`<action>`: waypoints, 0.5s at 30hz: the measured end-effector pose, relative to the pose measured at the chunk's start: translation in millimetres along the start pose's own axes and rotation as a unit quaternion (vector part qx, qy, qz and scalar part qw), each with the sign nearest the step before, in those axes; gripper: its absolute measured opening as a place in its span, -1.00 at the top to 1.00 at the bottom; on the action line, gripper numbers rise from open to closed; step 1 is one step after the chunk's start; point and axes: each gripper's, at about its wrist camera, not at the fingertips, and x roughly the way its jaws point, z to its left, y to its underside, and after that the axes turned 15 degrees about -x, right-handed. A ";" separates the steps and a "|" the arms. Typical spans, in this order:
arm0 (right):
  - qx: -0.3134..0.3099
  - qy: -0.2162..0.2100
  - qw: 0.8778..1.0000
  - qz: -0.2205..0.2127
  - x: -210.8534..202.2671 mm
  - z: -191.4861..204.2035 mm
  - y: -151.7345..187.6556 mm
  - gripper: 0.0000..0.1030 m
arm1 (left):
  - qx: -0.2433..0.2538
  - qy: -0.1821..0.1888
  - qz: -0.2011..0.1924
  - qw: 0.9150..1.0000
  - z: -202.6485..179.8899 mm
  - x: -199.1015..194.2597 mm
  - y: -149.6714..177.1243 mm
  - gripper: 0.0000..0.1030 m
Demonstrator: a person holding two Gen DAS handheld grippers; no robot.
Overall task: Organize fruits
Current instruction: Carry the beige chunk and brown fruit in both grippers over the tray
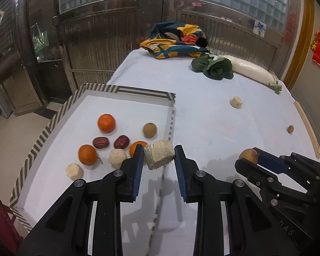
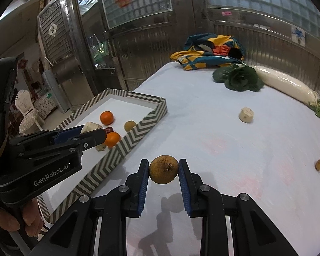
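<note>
Left gripper was closed on a pale fibrous chunk, pads pinching its two curved sides, cut face toward the camera. It hung right above the near-right wall of the striped tray; whether it had cleared the rim couldn't be told. Chunk looked light, stiff and rough, so grip should hold; probably crumbly at the edges, best squeezed mid-body as here.

Just past the left fingertip, inside the tray: an orange partly hidden, two red dates, a beige chunk, further left another orange and chunk. Ahead sat a third orange and a small brown fruit.

Right gripper was holding a round brown fruit across its widest part, stem toward the camera, lifted off the white tablecloth with its shadow below. Skin looked dry, matte, firm; light, low slip risk, but round, so off-centre pinch could squirt it out.

Tray lay to the right gripper's left. Ahead-right on the cloth: a loose beige chunk, and far right another small brown fruit, both still outside the tray. Beyond those, leafy greens, a white radish, patterned fabric.

Judgement: both loads headed for the tray; two pieces left.
</note>
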 end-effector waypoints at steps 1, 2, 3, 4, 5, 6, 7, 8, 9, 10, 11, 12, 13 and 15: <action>-0.003 -0.001 1.000 -0.001 1.4 2.8 -3.3 0.48 | -0.003 -0.002 -0.002 1.000 3.5 -0.8 -1.4 0.46; -0.003 -0.001 1.000 -0.001 1.4 2.8 -3.3 0.48 | -0.005 -0.003 -0.002 1.000 5.8 -0.8 -2.3 0.45; -0.008 -0.005 1.000 -0.001 4.2 7.0 -7.9 0.48 | -0.006 -0.005 -0.003 1.000 8.6 -1.1 -3.6 0.45; -0.008 -0.005 1.000 -0.001 4.2 7.0 -7.9 0.48 | -0.009 -0.007 -0.003 1.000 12.7 -1.4 -5.1 0.46; -0.010 -0.006 1.000 -0.001 5.4 8.9 -9.7 0.48 | -0.011 -0.008 -0.004 1.000 15.8 -1.8 -5.8 0.46; -0.012 -0.007 1.000 -0.001 6.4 10.3 -11.2 0.48 | -0.012 -0.010 -0.004 1.000 18.3 -1.7 -6.6 0.46; -0.015 -0.009 1.000 -0.001 7.8 13.2 -13.2 0.48 | -0.015 -0.013 -0.004 1.000 22.1 -1.5 -7.8 0.46; -0.017 -0.010 1.000 -0.001 9.2 15.0 -14.9 0.48 | -0.016 -0.014 -0.005 1.000 25.3 -1.5 -8.9 0.46; -0.019 -0.012 1.000 -0.001 10.5 16.9 -16.5 0.48 | -0.018 -0.015 -0.005 1.000 28.0 -1.2 -9.6 0.46; -0.022 -0.014 1.000 0.000 12.3 19.5 -18.7 0.48 | -0.020 -0.017 -0.005 1.000 31.7 -1.0 -10.7 0.46; -0.024 -0.016 1.000 0.000 13.5 21.8 -20.0 0.48 | -0.022 -0.019 -0.005 1.000 34.5 -0.6 -11.6 0.46; -0.026 -0.018 1.000 0.000 15.1 24.1 -21.8 0.48 | -0.024 -0.020 -0.005 0.999 37.5 -0.3 -12.6 0.46; -0.029 -0.020 0.999 0.000 16.9 27.4 -23.9 0.48 | -0.026 -0.021 -0.005 0.999 39.7 -0.2 -12.9 0.46; -0.034 -0.023 0.999 0.000 19.1 31.4 -27.2 0.48 | -0.031 -0.024 -0.005 0.999 44.7 0.5 -15.2 0.46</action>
